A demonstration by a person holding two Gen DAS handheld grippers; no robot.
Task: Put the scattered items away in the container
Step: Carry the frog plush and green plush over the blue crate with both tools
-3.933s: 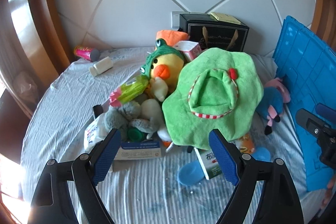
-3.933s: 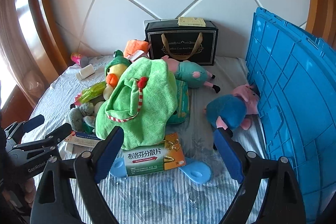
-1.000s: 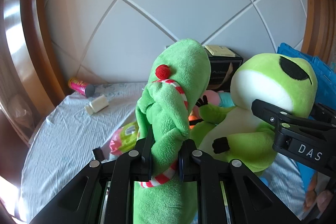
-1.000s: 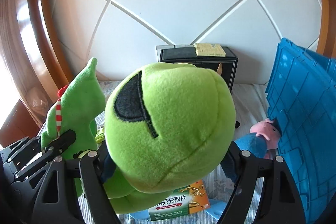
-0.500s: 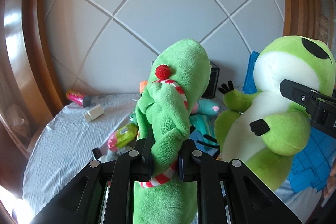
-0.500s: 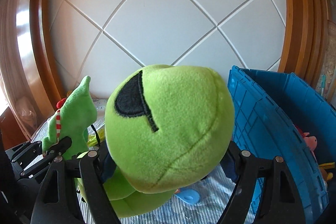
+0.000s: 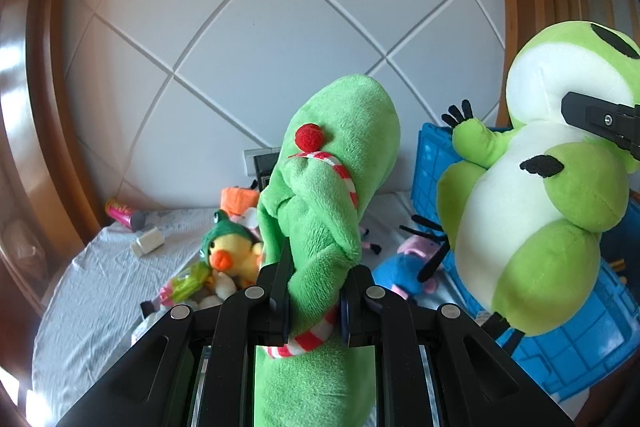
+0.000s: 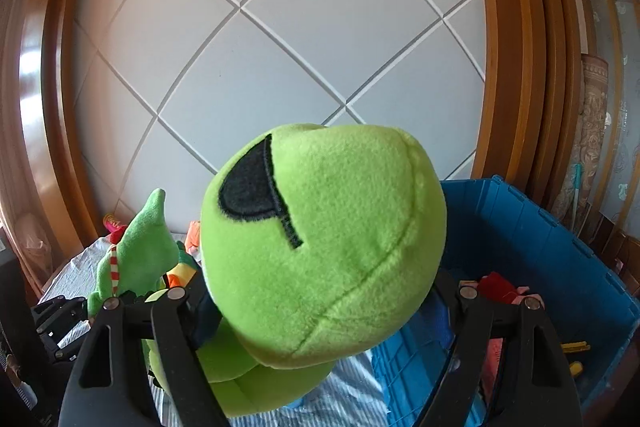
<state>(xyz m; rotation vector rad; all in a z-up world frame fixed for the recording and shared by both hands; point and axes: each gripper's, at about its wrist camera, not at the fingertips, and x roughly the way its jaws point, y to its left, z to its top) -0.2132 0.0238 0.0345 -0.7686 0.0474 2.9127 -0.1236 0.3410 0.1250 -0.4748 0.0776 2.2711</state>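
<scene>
Gripping a plush frog (image 8: 320,247) by its head, the right gripper (image 8: 320,307) holds the toy up off the bed, its jaws spread wide around the round skull, while the open blue container (image 8: 560,247) lies ahead of it and to its right. The left gripper (image 7: 314,301) is pinched tight on the frog's green hat (image 7: 328,195), trimmed with red-and-white ribbon, which stands nearly upright out of the jaws, its long axis running along the fingers. From the left tool the container (image 7: 428,155) sits well off to the right, beyond the dangling frog (image 7: 520,207). That makes the right hand the nearer one to the bin by a clear margin; its load looks set to go in first, with a short carry forward and rightward over the rim. A duck toy (image 7: 230,251), a pig toy (image 7: 404,267) and small packets remain on the striped sheet (image 7: 100,287) below and ahead of the left tool.
</scene>
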